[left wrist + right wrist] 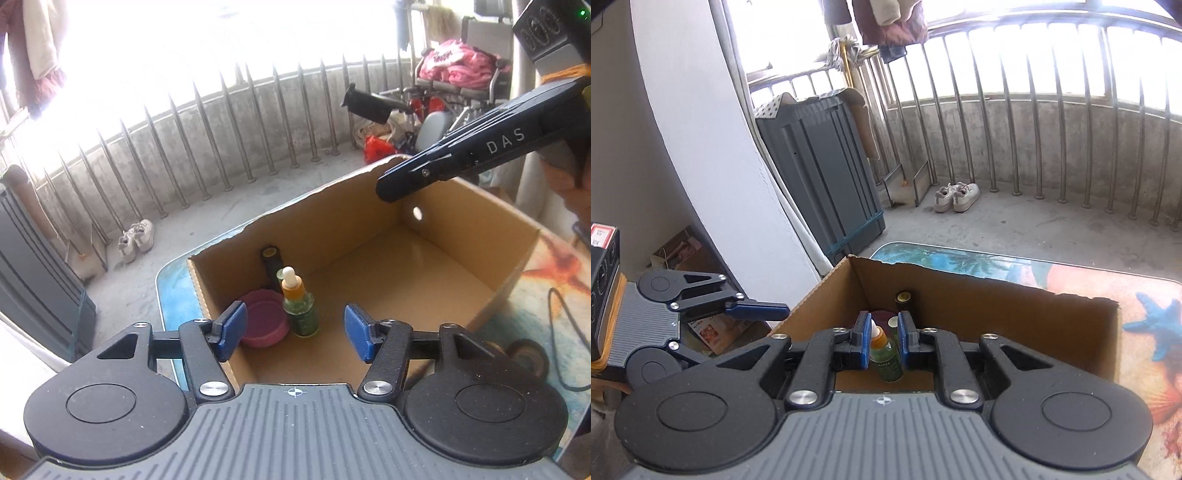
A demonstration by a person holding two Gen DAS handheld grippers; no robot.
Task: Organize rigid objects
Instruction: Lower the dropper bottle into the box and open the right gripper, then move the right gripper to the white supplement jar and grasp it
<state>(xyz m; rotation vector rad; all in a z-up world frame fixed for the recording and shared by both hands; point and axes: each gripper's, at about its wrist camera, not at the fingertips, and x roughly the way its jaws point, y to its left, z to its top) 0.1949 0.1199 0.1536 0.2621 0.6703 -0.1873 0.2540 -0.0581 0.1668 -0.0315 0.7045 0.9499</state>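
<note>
Left gripper (pixel 295 330) tilts down over the cardboard box (pixel 369 206), jaws apart, empty; right gripper (pixel 882 339) nearly closed, holding nothing. Dropper bottle (pixel 301 306), pink jar (pixel 264 323) stand together inside; balcony railing (pixel 221 147) beyond

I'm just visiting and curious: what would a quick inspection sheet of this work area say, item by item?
Surface: table with a beach-print cover, starfish pattern.
Job's things: open cardboard box; in its corner stand a dropper bottle, a pink round container and a dark bottle.
Clutter: a dark roll on the table beside the box.
Grippers: left tool open, nothing between its pads; right tool nearly shut, above the box, holding nothing that I can make out.
Cables: thin black cord looped on the table.
Surroundings: balcony railing, white shoes, grey cabinet, hanging clothes.
</note>
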